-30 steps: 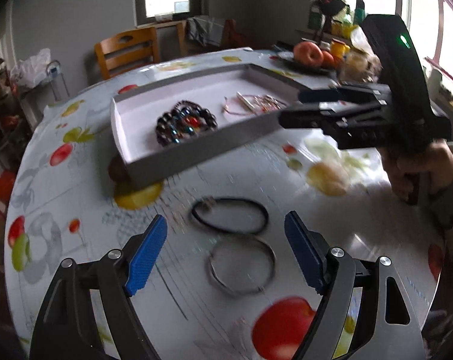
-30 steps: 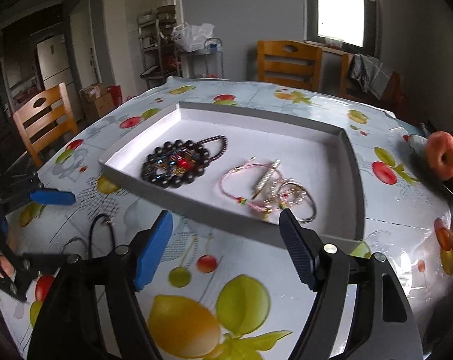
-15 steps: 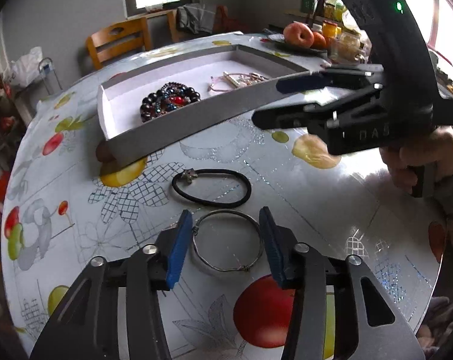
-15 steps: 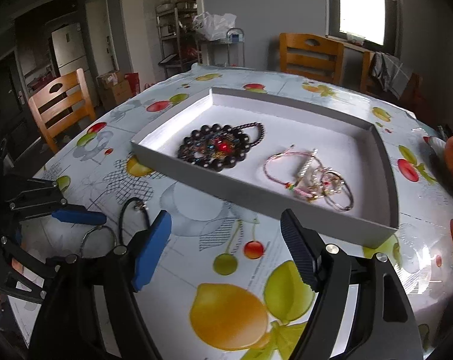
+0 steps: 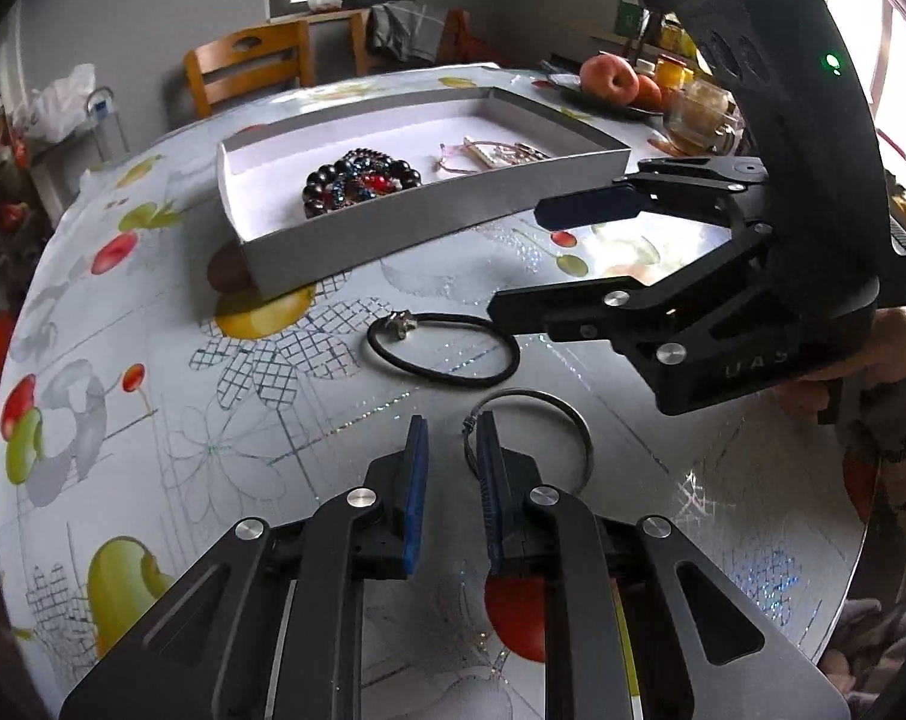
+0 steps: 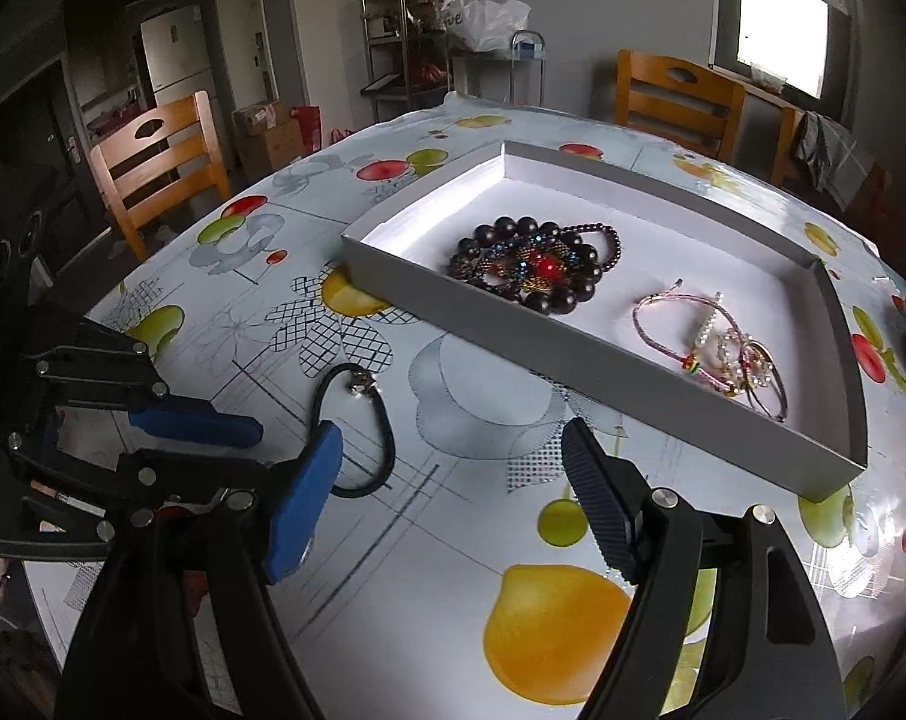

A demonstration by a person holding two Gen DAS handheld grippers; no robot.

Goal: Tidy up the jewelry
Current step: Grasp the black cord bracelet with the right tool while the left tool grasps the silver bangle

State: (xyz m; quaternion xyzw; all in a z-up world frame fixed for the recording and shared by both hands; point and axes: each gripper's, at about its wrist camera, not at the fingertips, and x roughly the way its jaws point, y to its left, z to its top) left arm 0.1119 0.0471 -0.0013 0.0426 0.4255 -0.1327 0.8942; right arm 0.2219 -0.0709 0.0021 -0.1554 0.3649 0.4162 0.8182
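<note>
A thin silver bangle point(image 5: 579, 426) lies on the fruit-print tablecloth. My left gripper point(image 5: 451, 447) is over its left rim. The jaws are closing, the wire runs along the inner face of the right pad, and a narrow gap still shows. Beyond it lies a black cord bracelet point(image 5: 453, 382) with a metal charm point(image 6: 360, 385). My right gripper point(image 6: 453, 450) hovers open just right of that cord, and in the left wrist view its fingers point(image 5: 585, 207) reach in from the right. The grey tray point(image 6: 573, 360) holds beaded bracelets point(image 6: 537, 267) and pink cord and thin bangles point(image 6: 717, 354).
A plate of peaches point(image 5: 615, 78) and jars point(image 5: 699, 102) stand at the table's far right. Wooden chairs point(image 6: 153, 162) point(image 6: 675, 96) ring the round table. A person's hand point(image 5: 873, 348) holds the right gripper near the table edge.
My left jaws have gone from wide apart to a narrow gap around the silver bangle's left rim. The right gripper has slid across the table toward the black cord.
</note>
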